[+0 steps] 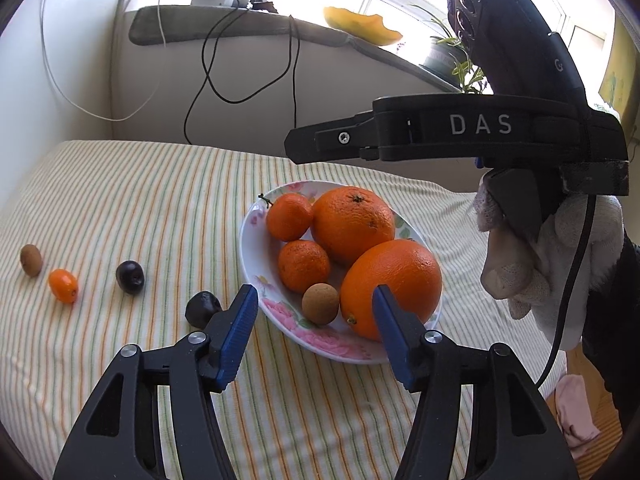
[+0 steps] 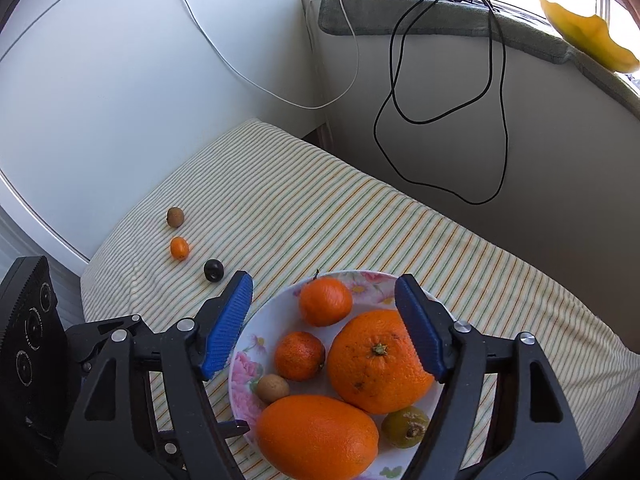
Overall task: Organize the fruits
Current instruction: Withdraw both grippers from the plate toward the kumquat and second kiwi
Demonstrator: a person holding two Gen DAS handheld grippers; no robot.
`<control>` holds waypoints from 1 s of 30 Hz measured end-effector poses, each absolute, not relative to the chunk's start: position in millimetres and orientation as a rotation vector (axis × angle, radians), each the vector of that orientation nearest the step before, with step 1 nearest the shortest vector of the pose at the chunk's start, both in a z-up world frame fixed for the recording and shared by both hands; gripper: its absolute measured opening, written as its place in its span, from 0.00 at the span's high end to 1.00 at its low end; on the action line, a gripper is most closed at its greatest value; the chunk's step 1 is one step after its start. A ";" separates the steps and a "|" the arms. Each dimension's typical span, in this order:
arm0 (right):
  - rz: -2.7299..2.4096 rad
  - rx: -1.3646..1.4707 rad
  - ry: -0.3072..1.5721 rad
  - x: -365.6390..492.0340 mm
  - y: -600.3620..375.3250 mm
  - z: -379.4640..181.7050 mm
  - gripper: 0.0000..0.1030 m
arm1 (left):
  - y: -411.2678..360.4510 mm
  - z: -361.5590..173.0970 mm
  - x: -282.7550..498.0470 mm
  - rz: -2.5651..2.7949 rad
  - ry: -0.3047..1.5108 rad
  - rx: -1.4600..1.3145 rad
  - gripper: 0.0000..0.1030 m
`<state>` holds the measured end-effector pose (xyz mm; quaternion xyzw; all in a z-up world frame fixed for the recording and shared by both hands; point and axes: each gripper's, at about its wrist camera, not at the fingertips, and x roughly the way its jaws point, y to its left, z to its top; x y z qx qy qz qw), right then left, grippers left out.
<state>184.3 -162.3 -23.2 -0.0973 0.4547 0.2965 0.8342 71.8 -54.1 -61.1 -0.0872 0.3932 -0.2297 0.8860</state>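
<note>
A floral plate [image 1: 276, 308] [image 2: 244, 364] on the striped cloth holds two big oranges [image 1: 352, 224] [image 2: 376, 364], two tangerines [image 1: 302, 266] [image 2: 325, 301], a small brown fruit [image 1: 320, 303] [image 2: 273, 387] and a greenish fruit [image 2: 405, 426]. On the cloth to the left lie a wrinkled dark fruit [image 1: 202, 308], a dark plum [image 1: 130, 277] [image 2: 213, 270], a kumquat [image 1: 63, 285] [image 2: 179, 248] and a kiwi [image 1: 31, 259] [image 2: 175, 216]. My left gripper [image 1: 314, 304] is open and empty at the plate's near rim. My right gripper [image 2: 324, 292] is open and empty above the plate; its body shows in the left wrist view [image 1: 460, 132].
The striped cloth [image 1: 140, 200] covers the table, against a white wall on the left and a ledge behind. Black and white cables [image 2: 440, 120] hang from the ledge. A yellow fruit peel [image 1: 360, 26] and a potted plant [image 1: 448, 52] sit on the windowsill.
</note>
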 end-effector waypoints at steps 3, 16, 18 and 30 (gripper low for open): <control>0.626 -0.197 0.953 184.1 -163.2 -19.8 0.26 | -52.7 -61.1 70.7 -0.476 0.816 -0.183 0.43; 0.616 -0.171 0.952 181.2 -166.6 -15.3 0.26 | -52.5 -52.8 63.0 -0.468 0.794 -0.167 0.43; 0.618 -0.168 0.951 179.5 -166.5 -14.0 0.26 | -51.5 -51.9 61.9 -0.466 0.791 -0.165 0.43; 0.651 -0.149 0.919 161.5 -155.4 -0.5 0.26 | -22.0 -49.2 51.4 -0.420 0.775 -0.182 0.43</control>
